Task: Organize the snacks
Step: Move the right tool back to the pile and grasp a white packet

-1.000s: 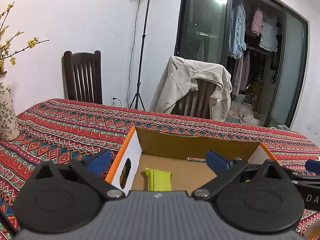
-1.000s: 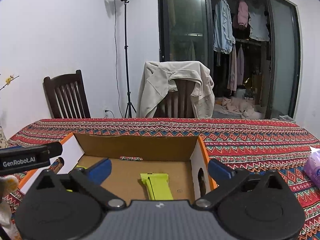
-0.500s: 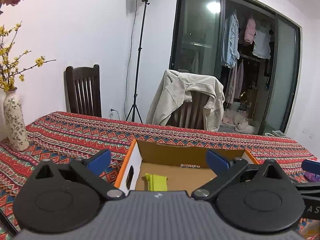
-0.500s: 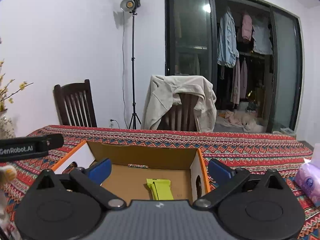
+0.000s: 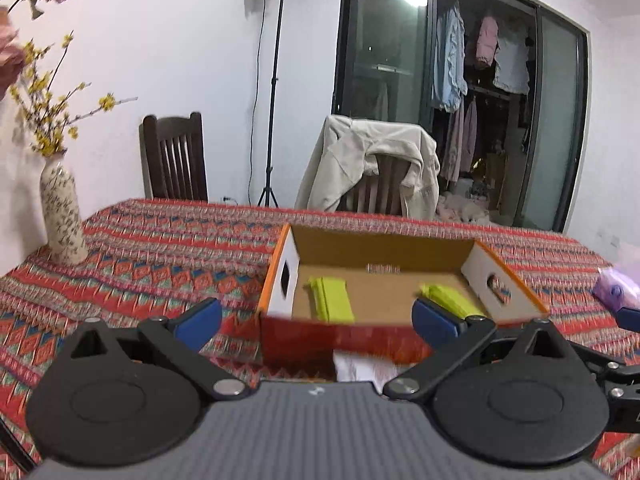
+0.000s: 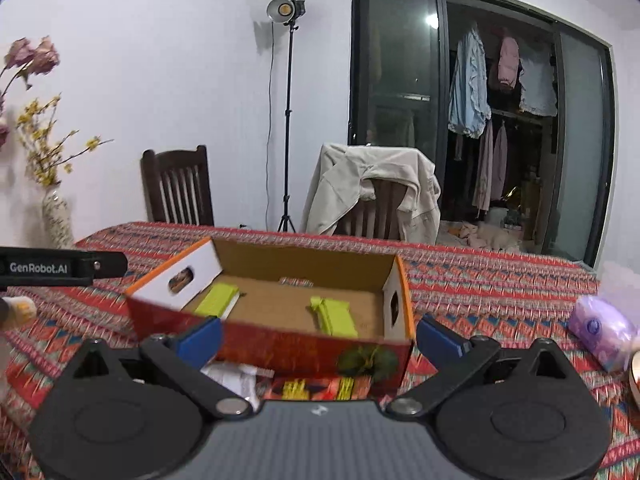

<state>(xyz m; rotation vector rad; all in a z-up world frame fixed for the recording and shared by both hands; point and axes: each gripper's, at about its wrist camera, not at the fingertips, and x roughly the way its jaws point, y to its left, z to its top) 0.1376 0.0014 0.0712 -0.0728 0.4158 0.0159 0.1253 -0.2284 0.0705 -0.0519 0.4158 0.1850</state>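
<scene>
An open cardboard box (image 5: 285,280) with orange rims and a red front wall stands on the patterned tablecloth. Two green snack packets lie flat on its floor, one at the left (image 5: 331,300) and one at the right (image 5: 450,299). The right wrist view shows the same box (image 6: 280,342) and both packets (image 6: 218,300) (image 6: 335,315). My left gripper (image 5: 316,318) is open and empty, a little short of the box front. My right gripper (image 6: 319,336) is also open and empty, just before the red wall.
A white packet (image 6: 232,376) and a red-and-yellow packet (image 6: 308,389) lie in front of the box. A flowered vase (image 5: 62,216) stands far left. A purple tissue pack (image 6: 600,328) lies at the right. Two chairs (image 5: 174,156) stand behind the table.
Both grippers have drawn back and risen from over the box. Its red front wall and the second green packet have come into view. Both jaws stay open.
</scene>
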